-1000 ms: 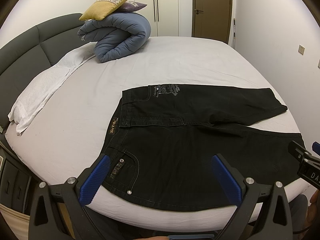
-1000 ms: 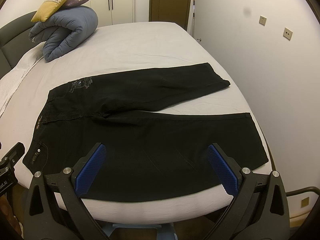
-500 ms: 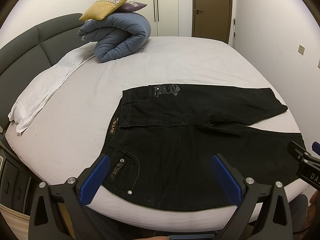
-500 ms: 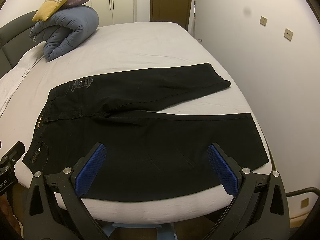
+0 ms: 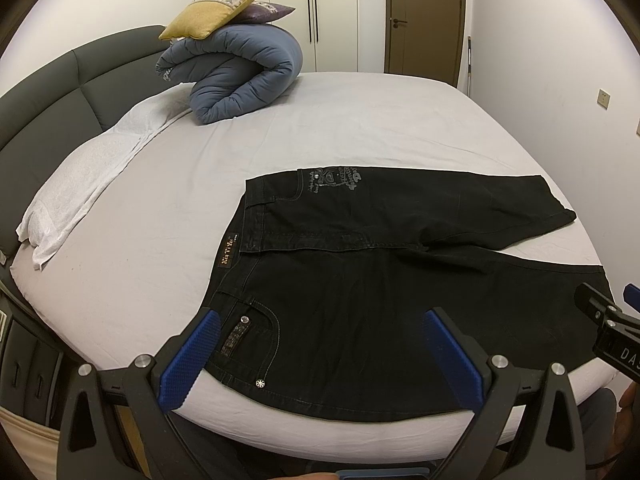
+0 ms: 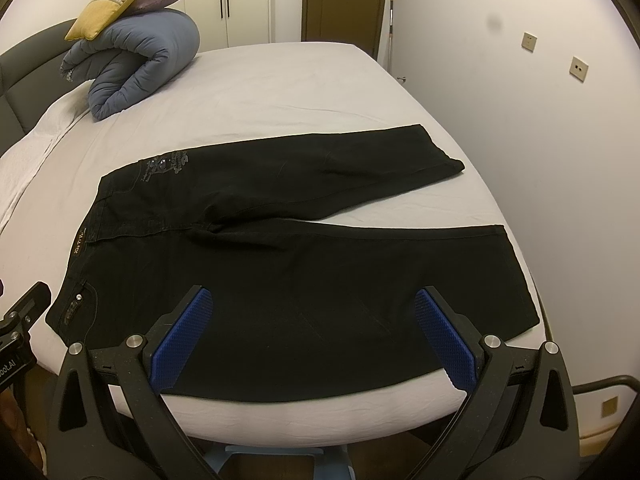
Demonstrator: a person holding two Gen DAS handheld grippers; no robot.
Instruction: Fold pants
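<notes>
Black jeans (image 5: 360, 292) lie flat near the front edge of the bed (image 5: 360, 120), long axis running across it: waistband toward the headboard (image 5: 48, 96) on the left, leg hems to the right. The left gripper (image 5: 320, 352) hovers wide open and empty above the hip pocket; the right gripper (image 6: 312, 332), equally spread and empty, hangs over the near leg. Only the right view shows both hems fully; only the left shows the waistband label clearly

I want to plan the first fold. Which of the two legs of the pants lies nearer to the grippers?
The wider-looking leg along the bed's front edge, just beyond both open grippers. The other leg angles away toward the wall.
</notes>
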